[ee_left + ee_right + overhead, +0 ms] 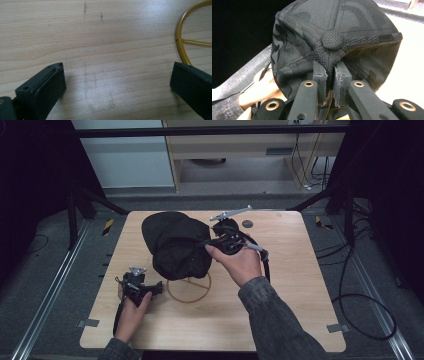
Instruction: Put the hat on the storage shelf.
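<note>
A black mesh cap sits over a gold wire stand whose ring base rests on the wooden table. My right gripper reaches in from the cap's right side. In the right gripper view its jaws are pinched together on a fold of the cap's crown, just below the top button. My left gripper lies low on the table, left of the ring base. Its jaws stand wide apart over bare wood, with the gold ring near its right jaw.
A small dark disc lies on the table behind the right gripper. A black cable loops on the floor to the right. Metal rails run along both sides of the table. The person's left hand appears beyond the cap.
</note>
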A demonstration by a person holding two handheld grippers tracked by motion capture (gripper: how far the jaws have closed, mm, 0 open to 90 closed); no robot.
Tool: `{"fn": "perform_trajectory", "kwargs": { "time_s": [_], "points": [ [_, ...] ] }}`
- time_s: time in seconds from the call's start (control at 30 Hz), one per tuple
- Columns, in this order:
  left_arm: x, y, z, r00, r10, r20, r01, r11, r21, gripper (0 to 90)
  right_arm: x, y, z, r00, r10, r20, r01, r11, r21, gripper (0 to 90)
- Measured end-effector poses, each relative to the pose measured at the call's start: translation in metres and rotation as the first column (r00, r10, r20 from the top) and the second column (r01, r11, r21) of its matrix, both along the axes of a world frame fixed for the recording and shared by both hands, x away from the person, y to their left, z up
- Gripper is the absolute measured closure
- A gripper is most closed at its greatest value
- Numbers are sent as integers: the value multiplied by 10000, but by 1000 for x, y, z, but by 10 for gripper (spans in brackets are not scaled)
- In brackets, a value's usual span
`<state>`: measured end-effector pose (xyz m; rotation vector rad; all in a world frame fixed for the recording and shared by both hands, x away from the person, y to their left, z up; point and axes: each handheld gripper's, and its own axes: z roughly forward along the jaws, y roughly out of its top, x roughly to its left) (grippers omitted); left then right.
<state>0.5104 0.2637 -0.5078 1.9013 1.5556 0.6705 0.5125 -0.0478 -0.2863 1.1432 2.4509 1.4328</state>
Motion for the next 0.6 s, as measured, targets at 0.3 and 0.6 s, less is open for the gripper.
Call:
{"fn": "perform_trajectory", "kwargs": {
  "time_s": [0.3, 0.6],
  "points": [
    [0, 0, 0, 10000, -2, -2, 2, 10000, 2, 0, 1, 6, -2, 10000, -20, -27, 20, 10000, -97, 818],
    [0, 0, 0, 10000, -13, 1, 13, 10000, 2, 0, 1, 8, -3, 9999, -112, 87, 114, 9998, -178, 798]
  ]
}}
